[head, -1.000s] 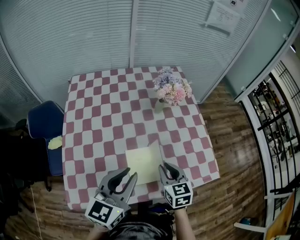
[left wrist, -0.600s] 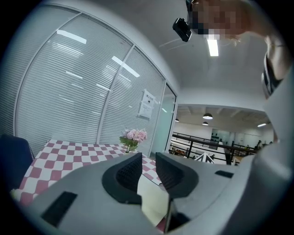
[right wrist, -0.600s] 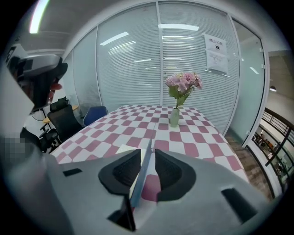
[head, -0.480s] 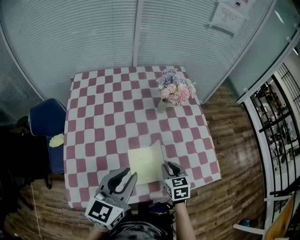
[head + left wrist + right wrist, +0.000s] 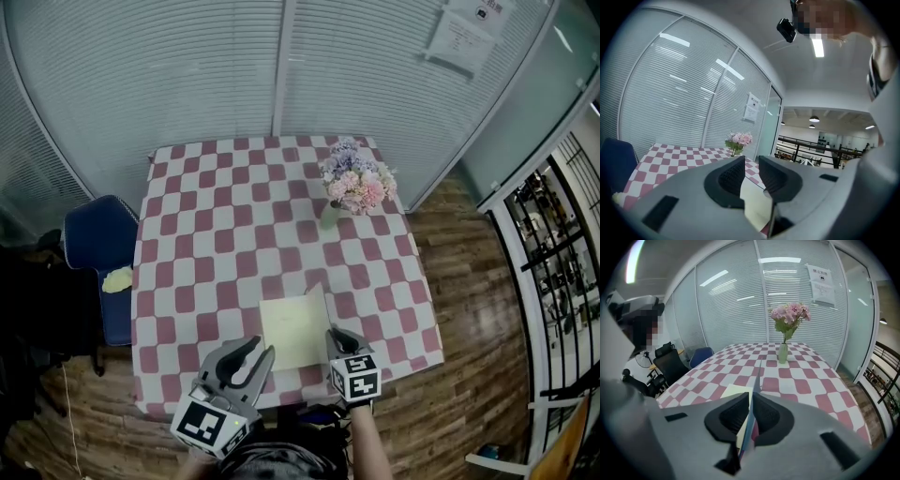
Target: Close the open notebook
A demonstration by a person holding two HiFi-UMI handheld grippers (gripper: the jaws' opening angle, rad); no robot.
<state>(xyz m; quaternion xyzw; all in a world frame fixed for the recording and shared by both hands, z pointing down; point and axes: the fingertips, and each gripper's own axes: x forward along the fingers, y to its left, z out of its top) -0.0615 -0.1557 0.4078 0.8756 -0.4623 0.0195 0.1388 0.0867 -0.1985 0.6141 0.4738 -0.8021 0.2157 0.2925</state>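
The notebook (image 5: 292, 330) lies open near the table's front edge, a pale yellow page (image 5: 735, 391) facing up. Its right cover (image 5: 757, 375) stands upright on edge. My right gripper (image 5: 337, 337) sits at the cover's near end. Its jaws have just been closing and the pads now press the thin cover from both sides in the right gripper view (image 5: 752, 405). My left gripper (image 5: 253, 354) hovers left of the notebook over the front edge, open and holding nothing. Through its gap (image 5: 751, 165) I see the notebook (image 5: 754, 202) below.
A vase of pink flowers (image 5: 353, 184) stands at the far right of the red-and-white checked table (image 5: 206, 234). A blue chair (image 5: 97, 246) with a yellow cloth is against the table's left side. Glass walls with blinds close off the back; wooden floor lies to the right.
My right gripper has sunk onto the standing cover and its jaws have come together on it. The left gripper has stayed where it was.
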